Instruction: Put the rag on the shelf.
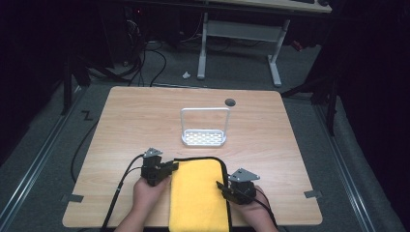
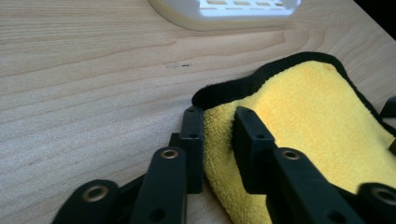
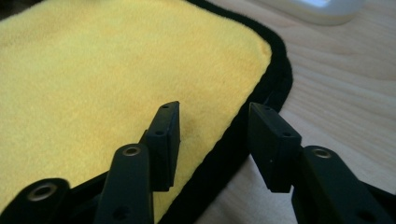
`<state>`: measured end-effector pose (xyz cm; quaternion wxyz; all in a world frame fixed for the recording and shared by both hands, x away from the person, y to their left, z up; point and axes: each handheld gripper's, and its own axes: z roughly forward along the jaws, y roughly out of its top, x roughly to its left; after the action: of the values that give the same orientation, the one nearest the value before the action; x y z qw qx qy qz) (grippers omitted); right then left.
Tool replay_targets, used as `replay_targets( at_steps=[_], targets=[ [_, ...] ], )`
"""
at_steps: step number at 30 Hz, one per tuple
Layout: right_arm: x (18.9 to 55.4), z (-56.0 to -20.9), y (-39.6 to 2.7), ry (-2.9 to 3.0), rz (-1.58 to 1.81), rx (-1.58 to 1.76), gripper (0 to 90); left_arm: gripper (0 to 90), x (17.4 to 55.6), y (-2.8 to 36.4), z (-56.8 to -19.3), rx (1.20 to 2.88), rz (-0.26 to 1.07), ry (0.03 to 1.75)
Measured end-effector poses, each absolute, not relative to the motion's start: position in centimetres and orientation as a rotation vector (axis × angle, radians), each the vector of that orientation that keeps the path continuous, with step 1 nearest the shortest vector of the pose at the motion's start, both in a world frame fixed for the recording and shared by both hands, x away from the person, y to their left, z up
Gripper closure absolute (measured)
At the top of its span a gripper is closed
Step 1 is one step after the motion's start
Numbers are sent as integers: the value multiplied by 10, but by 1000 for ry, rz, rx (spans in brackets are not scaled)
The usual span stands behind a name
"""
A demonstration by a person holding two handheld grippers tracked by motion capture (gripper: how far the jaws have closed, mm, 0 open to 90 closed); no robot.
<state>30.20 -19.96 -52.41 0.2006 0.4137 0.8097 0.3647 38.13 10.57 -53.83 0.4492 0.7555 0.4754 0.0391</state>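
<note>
Wooden table (image 1: 135, 121) lies wide and bare beyond the work. Yellow cloth (image 1: 199, 193), black-edged, sits at the near edge, overhanging it. White rack (image 1: 204, 137) stands past the cloth, nothing in it. Left gripper (image 2: 217, 135) pinches the cloth's left edge; right gripper (image 3: 215, 133) straddles its right hem, jaws apart.

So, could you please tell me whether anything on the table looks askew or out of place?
Only slightly: the yellow cloth overhangs the table's near edge. The white rack stands upright and square.
</note>
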Motion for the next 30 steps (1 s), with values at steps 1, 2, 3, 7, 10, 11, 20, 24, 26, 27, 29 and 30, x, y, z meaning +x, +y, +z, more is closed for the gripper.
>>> replay_targets(
  at_steps=[1,2,3,7,10,11,20,24,26,27,29,30],
  targets=[
    [304,-523,-200,2246,1025,1162,513,775,380,104,-538,1877,117,1167],
    [308,-521,-199,2233,1026,1172,482,779,378,102,-538,1890,141,1156],
    [315,-519,-197,2223,1014,1190,470,780,377,101,-538,1898,149,1151],
    [342,-520,-192,2216,982,1257,432,780,377,102,-538,1893,141,1151],
    [357,-522,-190,2200,962,1327,415,769,377,102,-538,1889,140,1151],
    [360,-523,-190,2203,982,1345,407,766,377,102,-538,1889,139,1150],
    [357,-527,-188,2202,962,1399,527,748,377,103,-538,1893,137,1146],
    [355,-528,-188,2210,989,1384,619,748,377,103,-538,1892,137,1143],
    [354,-528,-187,2215,991,1376,641,749,377,103,-538,1892,137,1144],
    [354,-528,-187,2218,995,1373,663,749,377,103,-538,1892,137,1144],
    [354,-528,-187,2228,1006,1368,707,749,377,103,-538,1890,136,1146],
    [353,-528,-186,2230,1011,1366,734,749,377,103,-538,1889,136,1145]
  ],
)
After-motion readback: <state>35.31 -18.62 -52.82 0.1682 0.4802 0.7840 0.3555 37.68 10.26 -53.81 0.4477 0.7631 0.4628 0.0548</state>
